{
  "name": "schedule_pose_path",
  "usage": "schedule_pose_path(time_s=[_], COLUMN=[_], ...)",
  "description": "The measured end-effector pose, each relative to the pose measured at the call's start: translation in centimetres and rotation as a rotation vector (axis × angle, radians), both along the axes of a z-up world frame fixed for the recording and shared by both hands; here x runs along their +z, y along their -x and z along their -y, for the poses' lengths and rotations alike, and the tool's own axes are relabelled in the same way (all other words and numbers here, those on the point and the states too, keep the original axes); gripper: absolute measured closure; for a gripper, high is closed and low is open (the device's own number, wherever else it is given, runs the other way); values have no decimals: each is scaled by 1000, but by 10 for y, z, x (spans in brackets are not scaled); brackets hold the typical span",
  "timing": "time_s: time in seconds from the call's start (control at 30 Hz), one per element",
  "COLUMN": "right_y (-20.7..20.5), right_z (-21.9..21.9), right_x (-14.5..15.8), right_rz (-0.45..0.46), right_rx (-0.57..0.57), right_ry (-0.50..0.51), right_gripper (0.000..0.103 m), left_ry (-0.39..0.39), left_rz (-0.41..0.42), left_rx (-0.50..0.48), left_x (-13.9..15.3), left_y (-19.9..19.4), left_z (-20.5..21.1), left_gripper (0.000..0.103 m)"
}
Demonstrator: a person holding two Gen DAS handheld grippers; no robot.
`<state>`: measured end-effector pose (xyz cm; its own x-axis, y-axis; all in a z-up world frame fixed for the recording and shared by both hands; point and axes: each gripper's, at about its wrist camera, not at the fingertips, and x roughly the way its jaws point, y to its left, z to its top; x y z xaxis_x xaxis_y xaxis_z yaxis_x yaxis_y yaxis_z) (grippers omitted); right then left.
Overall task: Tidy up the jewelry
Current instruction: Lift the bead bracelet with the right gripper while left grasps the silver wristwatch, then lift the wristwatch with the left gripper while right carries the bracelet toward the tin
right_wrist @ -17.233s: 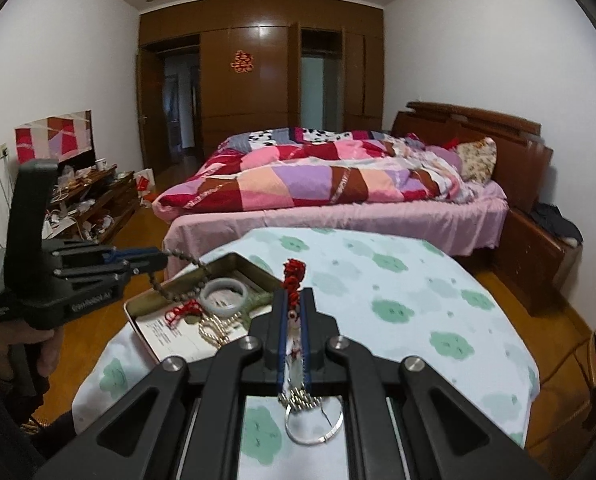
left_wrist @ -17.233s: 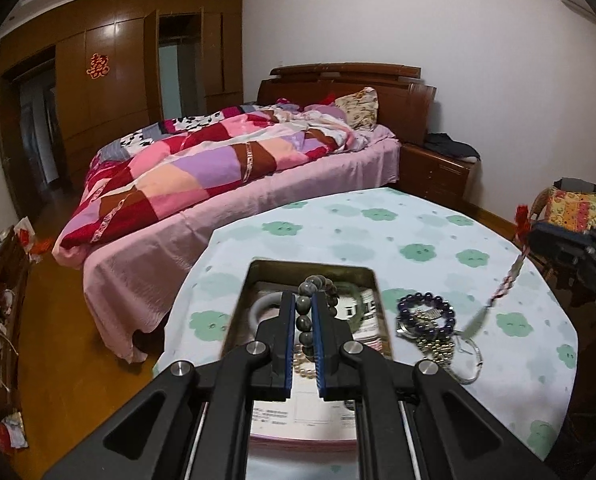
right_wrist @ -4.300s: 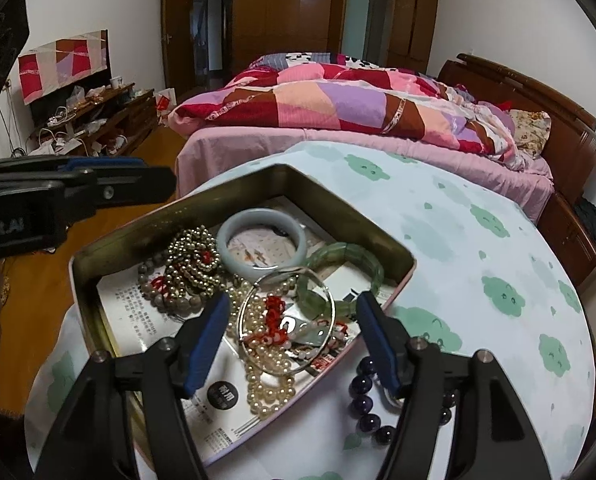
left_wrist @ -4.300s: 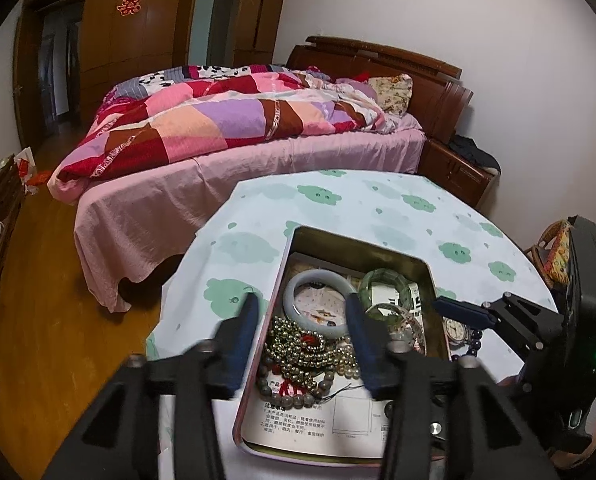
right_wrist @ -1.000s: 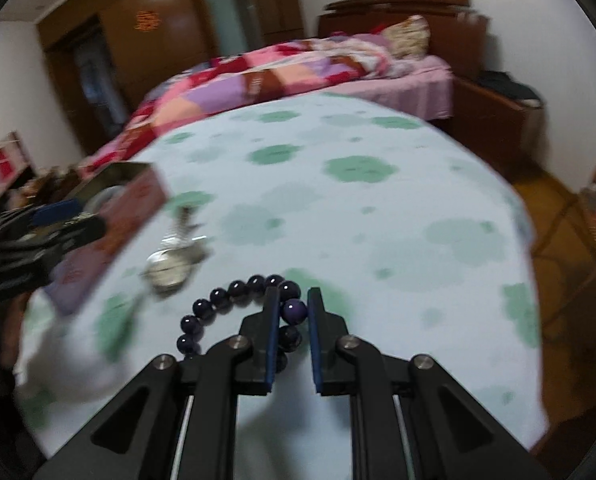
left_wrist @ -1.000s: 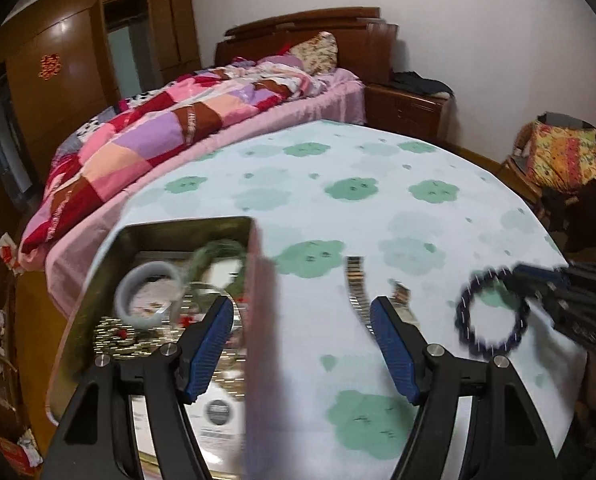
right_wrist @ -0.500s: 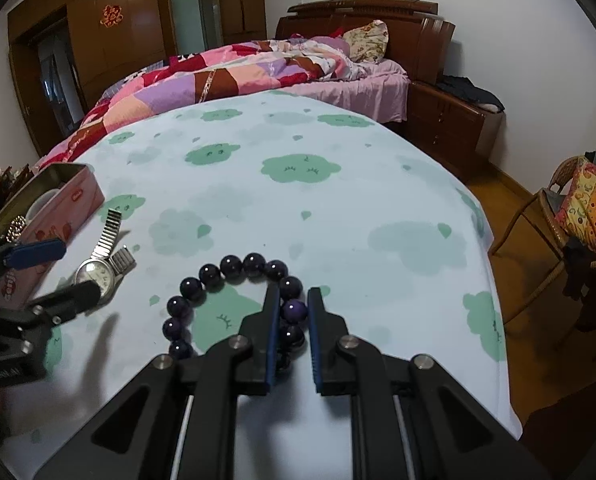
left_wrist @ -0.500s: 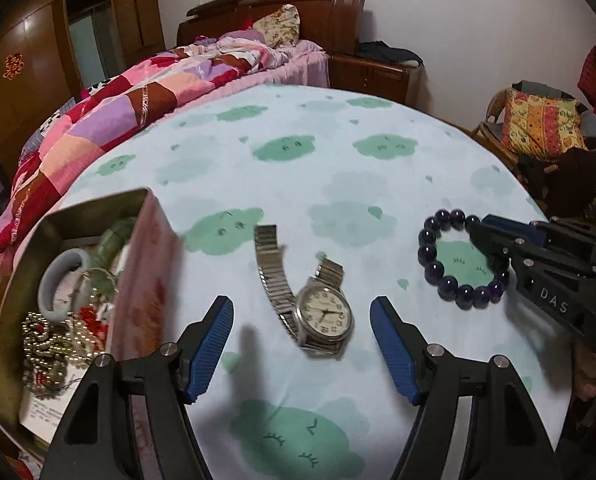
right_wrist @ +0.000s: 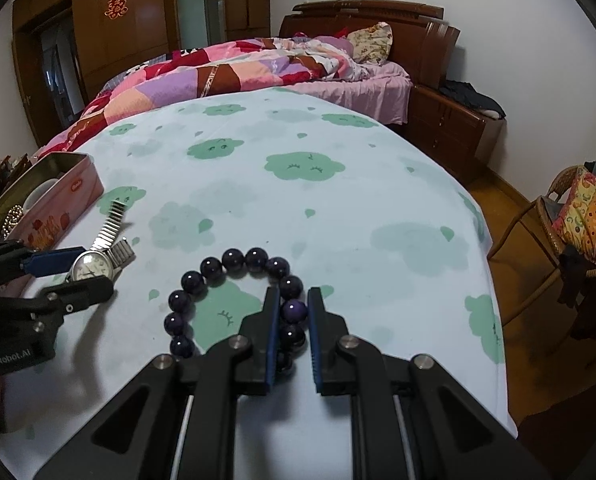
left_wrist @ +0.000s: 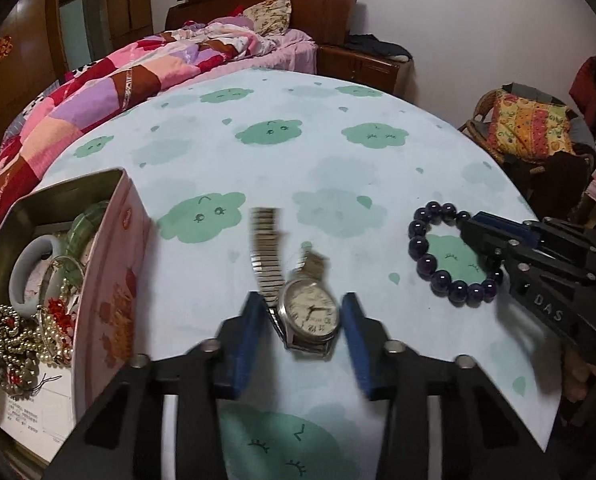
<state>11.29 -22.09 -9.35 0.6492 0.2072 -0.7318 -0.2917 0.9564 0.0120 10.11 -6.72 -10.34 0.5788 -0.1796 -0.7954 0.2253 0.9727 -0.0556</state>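
A silver wristwatch (left_wrist: 308, 314) with a metal band lies on the cloud-print tablecloth, between the open fingers of my left gripper (left_wrist: 301, 316); the fingers stand either side of its face without touching. It also shows in the right wrist view (right_wrist: 94, 266). A dark purple bead bracelet (right_wrist: 234, 260) lies on the cloth, and my right gripper (right_wrist: 292, 314) is shut on one of its beads; the bracelet shows in the left wrist view (left_wrist: 434, 276) too. An open tin (left_wrist: 110, 240) at the left holds bangles, pearls and bead strings.
The round table's edge (right_wrist: 494, 320) drops off at the right, with a wicker chair (right_wrist: 578, 216) beyond it. A bed (right_wrist: 258, 68) with a patchwork quilt stands behind the table. The right gripper's body (left_wrist: 546, 272) lies to the right of the watch.
My left gripper has moved forward and its fingers have narrowed around the watch. The right gripper still holds the bracelet in about the same place on the cloth.
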Motion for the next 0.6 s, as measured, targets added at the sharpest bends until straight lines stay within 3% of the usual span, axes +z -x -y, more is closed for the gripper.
schedule_pose_path(time_s=[0.3, 0.33, 0.6], right_y=[1, 2, 3], right_z=[0, 1, 1], right_x=[1, 1, 3], right_rz=[8, 12, 20], right_rx=[1, 0, -1], right_ry=[-3, -8, -10], right_gripper=[87, 87, 87], left_ry=[23, 23, 38], left_rz=[27, 35, 52], left_rx=[-26, -25, -39], left_x=[7, 8, 14], left_y=[7, 9, 16], left_z=[-2, -3, -5], left_gripper=[72, 85, 88])
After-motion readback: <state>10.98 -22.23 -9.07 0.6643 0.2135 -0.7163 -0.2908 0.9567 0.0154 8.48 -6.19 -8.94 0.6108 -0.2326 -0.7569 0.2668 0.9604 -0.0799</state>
